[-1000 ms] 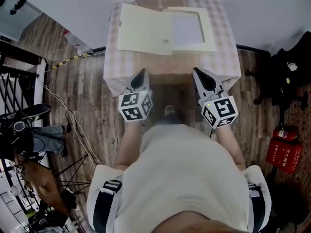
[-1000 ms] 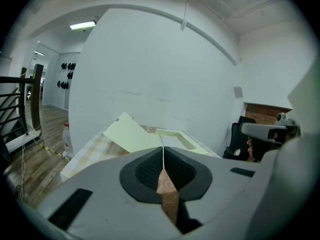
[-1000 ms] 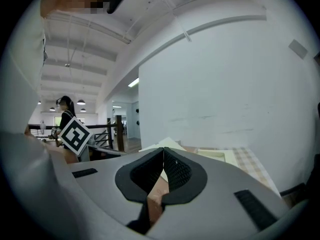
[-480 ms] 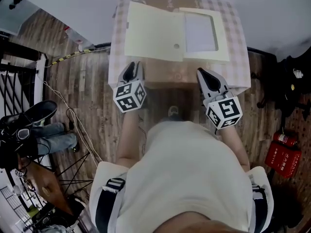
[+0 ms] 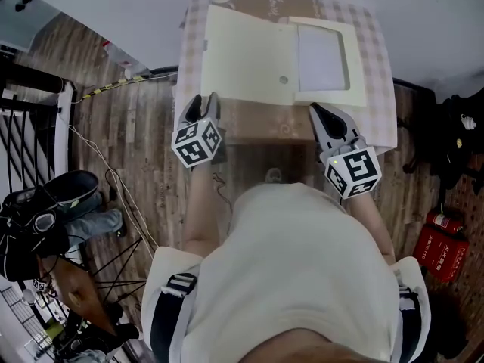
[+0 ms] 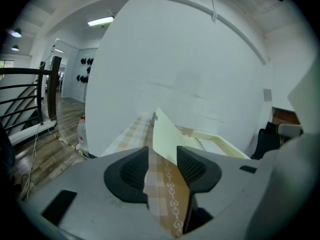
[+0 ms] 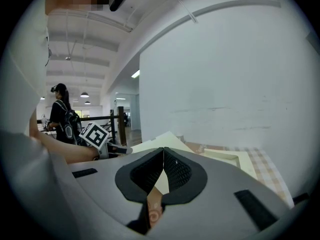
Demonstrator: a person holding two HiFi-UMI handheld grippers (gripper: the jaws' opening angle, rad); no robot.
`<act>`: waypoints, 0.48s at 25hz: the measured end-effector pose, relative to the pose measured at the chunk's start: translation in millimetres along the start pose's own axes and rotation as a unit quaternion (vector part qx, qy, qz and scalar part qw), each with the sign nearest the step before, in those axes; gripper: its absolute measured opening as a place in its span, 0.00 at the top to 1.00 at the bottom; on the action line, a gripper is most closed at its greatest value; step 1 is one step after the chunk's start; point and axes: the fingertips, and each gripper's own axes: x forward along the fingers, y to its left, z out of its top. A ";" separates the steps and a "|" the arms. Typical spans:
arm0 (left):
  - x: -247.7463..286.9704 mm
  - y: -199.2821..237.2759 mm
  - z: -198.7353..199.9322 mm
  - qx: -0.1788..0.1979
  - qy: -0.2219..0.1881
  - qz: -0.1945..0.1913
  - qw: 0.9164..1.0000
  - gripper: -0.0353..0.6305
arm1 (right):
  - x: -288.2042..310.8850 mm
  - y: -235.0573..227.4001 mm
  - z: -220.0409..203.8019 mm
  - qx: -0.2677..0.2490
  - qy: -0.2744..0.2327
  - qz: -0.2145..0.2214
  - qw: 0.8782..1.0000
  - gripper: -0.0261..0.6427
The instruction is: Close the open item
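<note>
A flat cream box lies open on the checked tablecloth (image 5: 382, 89). Its lid (image 5: 249, 55) is folded out to the left, with a small round button near its right edge. Its shallow base (image 5: 324, 57), which holds a white sheet, lies on the right. My left gripper (image 5: 203, 106) is at the lid's near left corner, and its jaws are opening. In the left gripper view that lid corner (image 6: 167, 134) shows in the gap of the left gripper (image 6: 162, 164), and no pad presses on it. My right gripper (image 5: 322, 116) hovers shut and empty in front of the base (image 7: 230, 156).
The small table (image 5: 265, 123) stands against a white wall (image 6: 190, 59). Wood floor, a black railing (image 5: 30, 127) and cables lie to the left. Red fire extinguishers (image 5: 435, 244) and a dark chair are on the right. A person (image 7: 62, 119) stands far behind.
My left gripper has moved forward and left to the lid's near corner, and its jaws have gone from shut to apart. The right gripper has stayed at the table's front edge.
</note>
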 end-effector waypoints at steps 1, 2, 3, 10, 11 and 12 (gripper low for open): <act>1.8 2.5 -0.3 -0.001 0.001 0.002 1.000 0.70 | 2.3 -0.6 0.2 0.000 0.001 0.000 1.000 0.96; 3.6 4.7 -0.2 -0.002 0.002 0.003 1.000 0.72 | 4.7 -1.1 0.5 0.000 0.002 0.000 1.000 0.96; 5.3 6.3 0.1 -0.001 0.003 0.004 1.000 0.74 | 6.9 -1.6 0.7 0.001 0.002 0.000 1.000 0.96; 10.5 6.5 5.0 -0.002 0.001 0.003 1.000 0.83 | 15.2 -5.8 1.2 0.006 0.007 0.001 1.000 0.96; 9.9 5.3 6.2 -0.003 -0.002 0.003 1.000 0.83 | 14.9 -6.9 0.8 0.008 0.007 0.001 1.000 0.96; 9.3 3.9 7.5 -0.004 -0.004 0.003 1.000 0.84 | 14.5 -8.4 0.2 0.009 0.008 0.000 1.000 0.96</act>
